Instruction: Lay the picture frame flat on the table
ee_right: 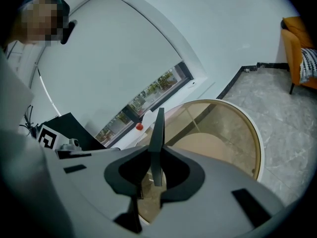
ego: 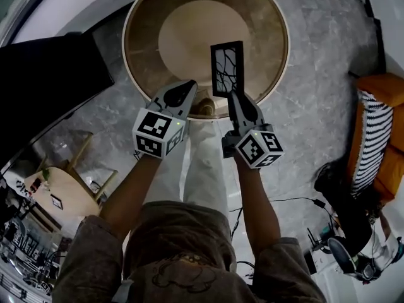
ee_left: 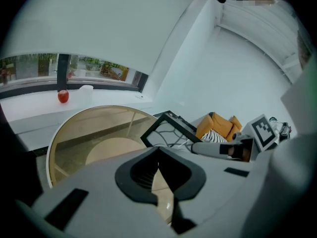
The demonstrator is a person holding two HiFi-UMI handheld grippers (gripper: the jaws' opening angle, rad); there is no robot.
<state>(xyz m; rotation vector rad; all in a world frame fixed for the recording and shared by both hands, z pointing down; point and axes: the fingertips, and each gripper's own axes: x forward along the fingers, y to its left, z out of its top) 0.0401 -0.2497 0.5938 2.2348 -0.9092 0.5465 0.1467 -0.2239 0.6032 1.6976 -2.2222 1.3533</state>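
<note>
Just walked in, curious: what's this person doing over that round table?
A person holds a two-jaw gripper in each hand over a round glass table. The right gripper is clamped on the edge of a black picture frame, holding it upright, not yet laid flat. The left gripper is beside it, shut and empty.

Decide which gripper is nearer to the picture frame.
Right. The right gripper is shut on the picture frame at its edge; the left gripper sits empty to the frame's left, not touching it.
</note>
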